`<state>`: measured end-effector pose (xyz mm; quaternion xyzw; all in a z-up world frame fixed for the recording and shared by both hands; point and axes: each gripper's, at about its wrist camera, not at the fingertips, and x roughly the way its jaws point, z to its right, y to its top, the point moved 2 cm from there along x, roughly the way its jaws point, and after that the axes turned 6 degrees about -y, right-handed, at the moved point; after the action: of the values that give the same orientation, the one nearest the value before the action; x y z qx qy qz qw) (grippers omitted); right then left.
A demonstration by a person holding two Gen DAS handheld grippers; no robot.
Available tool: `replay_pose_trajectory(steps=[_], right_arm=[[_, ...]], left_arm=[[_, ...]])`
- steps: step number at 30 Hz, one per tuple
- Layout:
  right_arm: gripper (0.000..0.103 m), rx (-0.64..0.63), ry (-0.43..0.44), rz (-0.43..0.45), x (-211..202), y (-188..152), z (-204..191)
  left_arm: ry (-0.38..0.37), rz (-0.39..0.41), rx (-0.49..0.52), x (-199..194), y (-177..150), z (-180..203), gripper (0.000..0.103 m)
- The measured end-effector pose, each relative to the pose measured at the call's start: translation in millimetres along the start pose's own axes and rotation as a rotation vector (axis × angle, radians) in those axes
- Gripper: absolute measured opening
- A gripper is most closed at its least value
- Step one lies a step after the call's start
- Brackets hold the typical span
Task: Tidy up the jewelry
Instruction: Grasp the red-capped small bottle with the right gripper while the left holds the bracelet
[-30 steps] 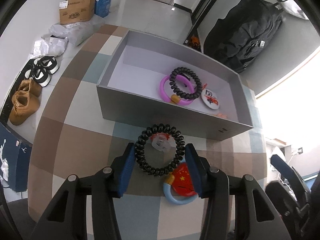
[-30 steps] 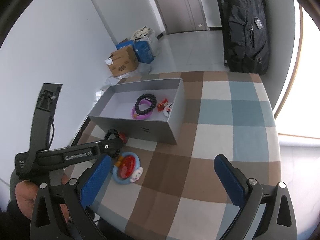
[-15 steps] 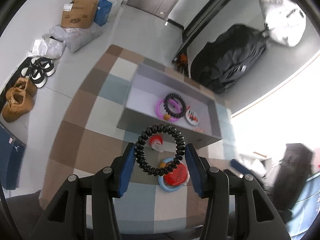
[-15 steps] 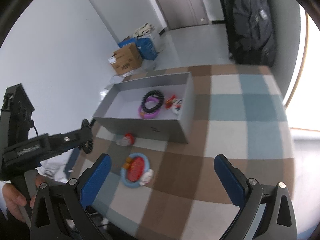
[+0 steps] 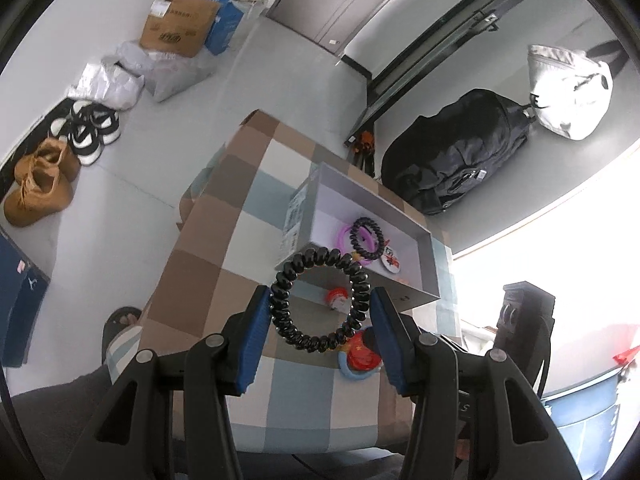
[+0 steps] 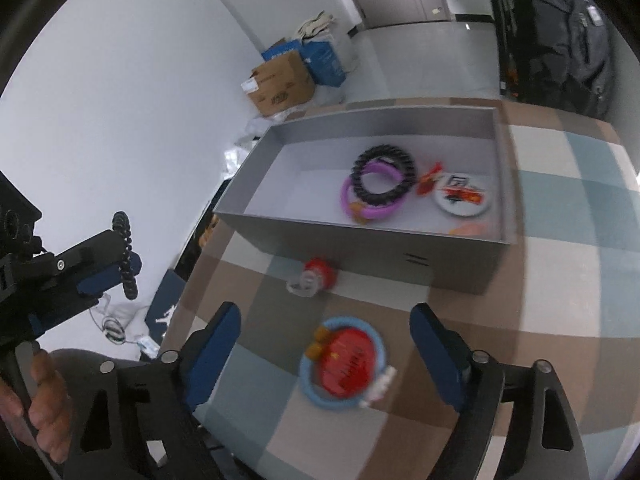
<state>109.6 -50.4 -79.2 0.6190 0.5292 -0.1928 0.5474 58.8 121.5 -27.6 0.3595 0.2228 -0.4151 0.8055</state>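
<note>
My left gripper (image 5: pixel 320 314) is shut on a black spiral hair tie (image 5: pixel 318 298) and holds it high above the table, left of the grey box (image 5: pixel 304 216); it shows from the side in the right wrist view (image 6: pixel 126 256). The grey box (image 6: pixel 360 240) holds a black spiral tie (image 6: pixel 384 176) on a purple ring (image 6: pixel 372 210), a white badge (image 6: pixel 460 196) and small red and orange pieces. My right gripper (image 6: pixel 324 344) is open above a red disc in a blue ring (image 6: pixel 344 362). A small red-and-clear item (image 6: pixel 314 276) lies by the box's front wall.
The table has a checked brown, blue and white cloth (image 6: pixel 560 300). On the floor are cardboard boxes (image 5: pixel 180 26), plastic bags and shoes (image 5: pixel 40 184). A black backpack (image 5: pixel 456 160) leans by the wall behind the table.
My left gripper has risen and pulled back from the table with the black hair tie. My right gripper has moved forward and down over the red disc in the blue ring.
</note>
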Motion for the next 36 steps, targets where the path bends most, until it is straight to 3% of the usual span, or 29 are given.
replay_pose_trajectory(steps=[10,13,17,21,36], right_arm=[[0.071,-0.015,-0.045,-0.026,25,9,-8],[0.063,-0.011,-0.053,-0.030,31,12,-8],[0.047,-0.014,-0.060,-0.027,32,12,-9],[0.019,-0.025,-0.078,-0.035,36,13,-11],[0.019,-0.090,-0.059,0.012,18,9,-19]], left_arm=[[-0.025,-0.023,-0.024,-4,1,-13,0.045],[-0.024,-0.036,-0.030,-2,1,-15,0.045],[-0.021,-0.045,-0.039,0,2,-17,0.045],[-0.013,-0.051,-0.036,3,2,-15,0.045],[-0.007,-0.047,-0.002,8,0,-4,0.045]])
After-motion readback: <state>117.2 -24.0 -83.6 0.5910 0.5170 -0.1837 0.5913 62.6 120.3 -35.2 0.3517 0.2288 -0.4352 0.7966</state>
